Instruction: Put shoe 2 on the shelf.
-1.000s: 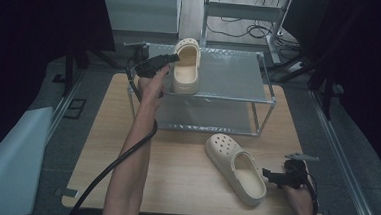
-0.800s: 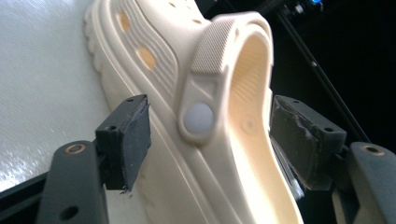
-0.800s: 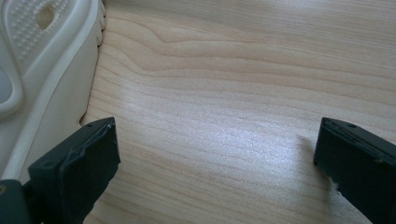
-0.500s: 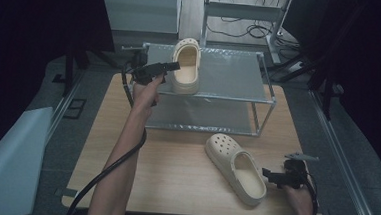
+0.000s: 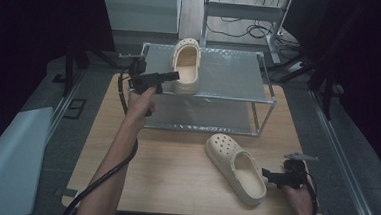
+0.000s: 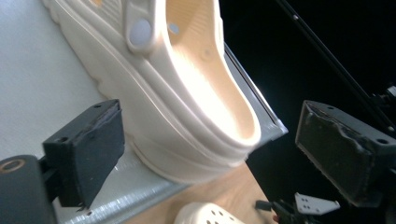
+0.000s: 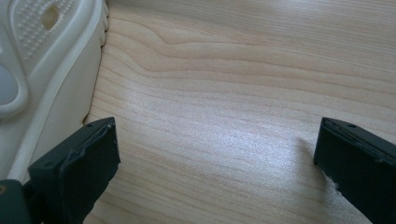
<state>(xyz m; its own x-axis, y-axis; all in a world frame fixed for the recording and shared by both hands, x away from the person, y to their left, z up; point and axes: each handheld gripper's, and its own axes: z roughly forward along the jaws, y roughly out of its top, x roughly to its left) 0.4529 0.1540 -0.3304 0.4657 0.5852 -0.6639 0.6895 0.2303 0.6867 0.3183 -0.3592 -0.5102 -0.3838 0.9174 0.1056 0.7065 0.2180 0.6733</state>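
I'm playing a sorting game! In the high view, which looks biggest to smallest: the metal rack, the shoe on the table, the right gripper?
1. Metal rack, by far.
2. Shoe on the table.
3. Right gripper, smallest, though the hand hides part of it.

Two cream clogs: one (image 5: pixel 186 65) on the top shelf of the rack, one (image 5: pixel 236 167) on the table. One metal rack (image 5: pixel 259 99) with two shelves. One wooden table (image 5: pixel 175 166). Two handheld grippers, left (image 5: pixel 173 76) and right (image 5: pixel 265 173). One black cable (image 5: pixel 99 179).
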